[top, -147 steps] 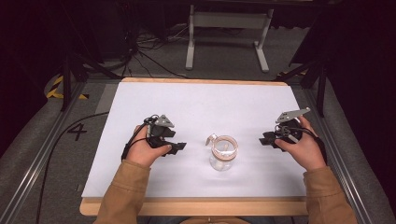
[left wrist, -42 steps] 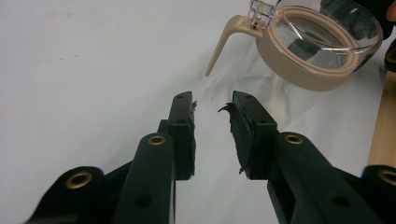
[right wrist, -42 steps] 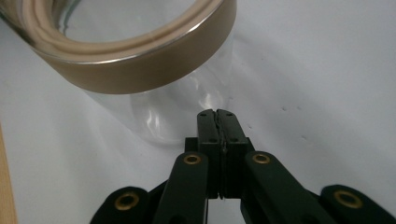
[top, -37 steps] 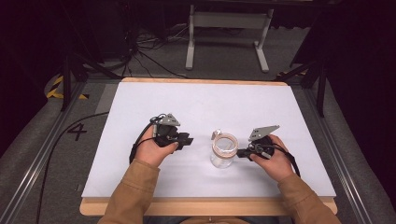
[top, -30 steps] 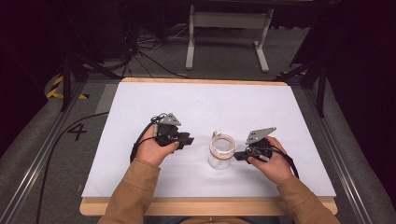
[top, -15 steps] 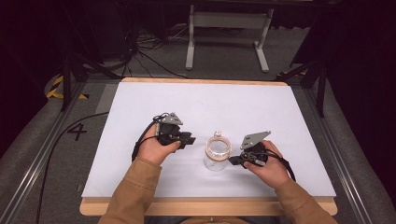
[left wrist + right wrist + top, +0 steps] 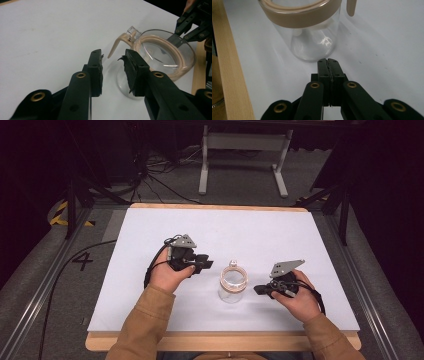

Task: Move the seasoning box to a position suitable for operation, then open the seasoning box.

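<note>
Clear glass jar with a beige ring around its rim and a beige latch arm (image 7: 232,284) stands upright on the white-topped counter (image 7: 260,235), nearer the near edge than the far edge, roughly midway between the left and right edges. Lid open; clear glass lid (image 7: 165,56) seen hinged at the rim in the left gripper view.

Left claw (image 7: 202,264): just beside the jar on its left, tips pointing toward the latch side, not touching. Jaws have just been opening; they stand apart with nothing between the pads. In the left gripper view the beige latch arm (image 7: 117,45) lies just beyond the tips of the claw (image 7: 113,67).

Right claw (image 7: 260,290): near the jar on its right side, toward the near edge. Jaws closed flat on each other, holding nothing. In the right gripper view the tips of the claw (image 7: 328,61) sit just short of the jar's base (image 7: 312,47); contact cannot be told.
</note>
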A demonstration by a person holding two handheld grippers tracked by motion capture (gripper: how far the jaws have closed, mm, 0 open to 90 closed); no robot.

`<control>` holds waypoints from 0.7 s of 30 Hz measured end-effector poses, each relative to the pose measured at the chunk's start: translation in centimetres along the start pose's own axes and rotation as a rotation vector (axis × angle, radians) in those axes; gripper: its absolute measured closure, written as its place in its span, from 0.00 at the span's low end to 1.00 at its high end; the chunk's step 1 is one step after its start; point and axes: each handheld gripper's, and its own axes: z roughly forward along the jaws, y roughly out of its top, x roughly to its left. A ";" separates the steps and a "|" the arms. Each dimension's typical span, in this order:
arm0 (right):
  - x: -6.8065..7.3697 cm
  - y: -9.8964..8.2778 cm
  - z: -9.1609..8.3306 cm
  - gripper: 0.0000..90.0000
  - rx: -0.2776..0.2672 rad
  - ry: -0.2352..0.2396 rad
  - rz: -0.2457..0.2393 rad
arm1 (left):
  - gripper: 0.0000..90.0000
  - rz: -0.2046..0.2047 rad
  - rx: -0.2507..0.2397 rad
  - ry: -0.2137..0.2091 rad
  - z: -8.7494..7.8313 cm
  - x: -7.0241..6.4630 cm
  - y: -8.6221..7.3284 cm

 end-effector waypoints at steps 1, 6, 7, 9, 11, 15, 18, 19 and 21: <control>0.0 -0.1 -0.1 1.00 0.001 -0.004 0.002 | 0.77 -0.002 -0.010 -0.005 0.0 0.0 0.2; 0.0 -0.6 -0.8 1.00 -0.008 -0.019 0.013 | 0.81 -0.001 -0.073 -0.038 0.3 -0.3 0.9; 0.0 -0.7 -0.9 1.00 -0.009 -0.022 0.017 | 0.81 -0.004 -0.088 -0.051 0.5 -0.2 1.1; 0.0 -0.9 -1.1 1.00 -0.016 -0.028 0.020 | 0.82 -0.005 -0.092 -0.047 0.7 -0.3 1.4; 0.1 -1.0 -1.3 1.00 -0.019 -0.031 0.027 | 0.82 0.007 -0.095 -0.056 1.3 -0.4 1.5; 0.3 -1.4 -1.7 1.00 -0.023 -0.037 0.032 | 0.85 0.036 -0.080 -0.078 2.6 -0.5 1.9; 0.4 -1.8 -1.9 1.00 -0.022 -0.042 0.041 | 0.87 0.039 -0.087 -0.096 3.4 -0.6 2.1; 0.4 -1.9 -2.1 1.00 -0.024 -0.046 0.043 | 0.87 0.045 -0.087 -0.099 3.7 -0.6 2.2; 0.4 -2.1 -2.3 1.00 -0.029 -0.054 0.046 | 0.87 0.044 -0.077 -0.116 4.4 -0.7 2.3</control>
